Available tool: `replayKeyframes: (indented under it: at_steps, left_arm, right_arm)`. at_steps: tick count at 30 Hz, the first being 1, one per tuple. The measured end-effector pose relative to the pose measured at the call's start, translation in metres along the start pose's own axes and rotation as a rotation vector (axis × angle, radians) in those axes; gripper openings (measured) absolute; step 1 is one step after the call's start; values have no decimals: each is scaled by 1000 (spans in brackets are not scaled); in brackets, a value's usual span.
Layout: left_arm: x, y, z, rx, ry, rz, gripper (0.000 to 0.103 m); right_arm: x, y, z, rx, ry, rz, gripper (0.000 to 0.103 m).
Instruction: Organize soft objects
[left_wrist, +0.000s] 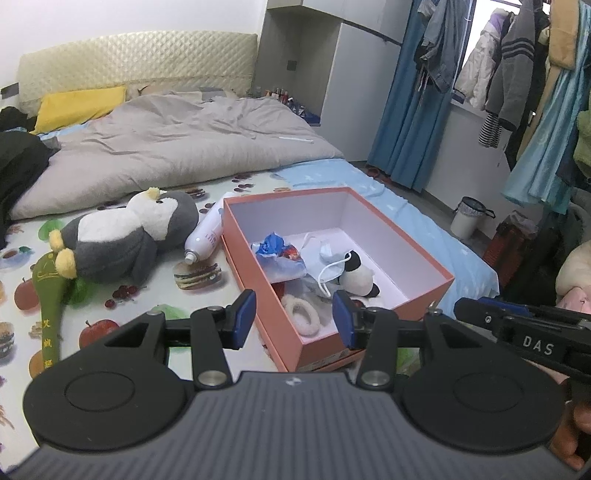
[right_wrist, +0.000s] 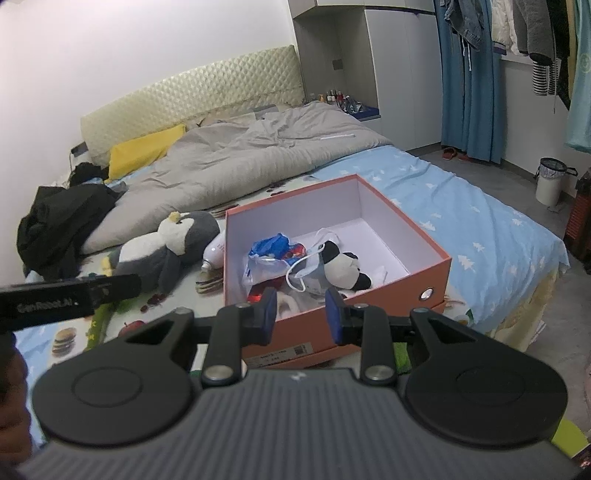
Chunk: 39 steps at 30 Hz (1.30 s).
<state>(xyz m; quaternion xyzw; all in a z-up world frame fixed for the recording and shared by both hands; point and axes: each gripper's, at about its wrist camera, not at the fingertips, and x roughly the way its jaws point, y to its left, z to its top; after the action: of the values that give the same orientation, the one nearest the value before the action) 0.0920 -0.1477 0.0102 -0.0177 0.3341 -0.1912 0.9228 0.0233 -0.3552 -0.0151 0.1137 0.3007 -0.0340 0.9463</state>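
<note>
Nearest the viewer, the left hand-held gripper is hovering over the near end of an open orange box on a bed. Its blue pads are standing roughly half apart with nothing between them, and they are touching nothing. The right hand-held gripper is hanging just beside it, to the right, over the same near wall of the box. Its pads are standing closer together, also empty and clear of everything.

Just inside the box, at the near end, a fluffy white hair tie is lying on the floor of the box. Beyond it, a blue face mask, a crumpled plastic bag and a small panda toy are piling against each other. To the left, outside the box, a white spray can is lying against the box wall. A large penguin plush and a green cloth mallet are lying further left on the bed.

Risks, as a judgement: the penguin is looking far wider than either opening, so a pinch on its body may be slipping off. Its bulk may also be catching the box rim, or crushing and scattering the light items inside. Reaching left for it, a finger may be knocking the can and sending it rolling. The two tools are working close together and may be colliding over the box. The mask loops may be snagging a pad.
</note>
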Motion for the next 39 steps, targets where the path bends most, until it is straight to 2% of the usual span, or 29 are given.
replayKeyframes:
  at_steps: [5, 17, 19, 20, 21, 23, 27, 39]
  left_arm:
    - [3, 1, -3, 1, -14, 5, 52]
    - [10, -3, -7, 7, -11, 9, 54]
    - [11, -4, -8, 12, -12, 16, 61]
    - [11, -4, -8, 14, -13, 22, 68]
    - [12, -4, -8, 14, -14, 29, 72]
    - [12, -4, -8, 12, -22, 45, 86]
    - [12, -2, -6, 12, -18, 62, 97]
    - [10, 1, -7, 5, 1, 85, 103]
  right_arm:
    - [1, 2, -2, -31, -24, -6, 32]
    - [6, -3, -6, -26, -13, -9, 32]
    - [7, -4, -5, -28, -12, -10, 50]
    - [7, -4, -5, -29, -16, -14, 69]
    - [7, -4, -5, -30, -23, -22, 83]
    - [6, -5, -5, -34, -34, -35, 92]
    - [8, -9, -4, -28, -32, -43, 103]
    - [8, -9, -3, -39, -30, -53, 103]
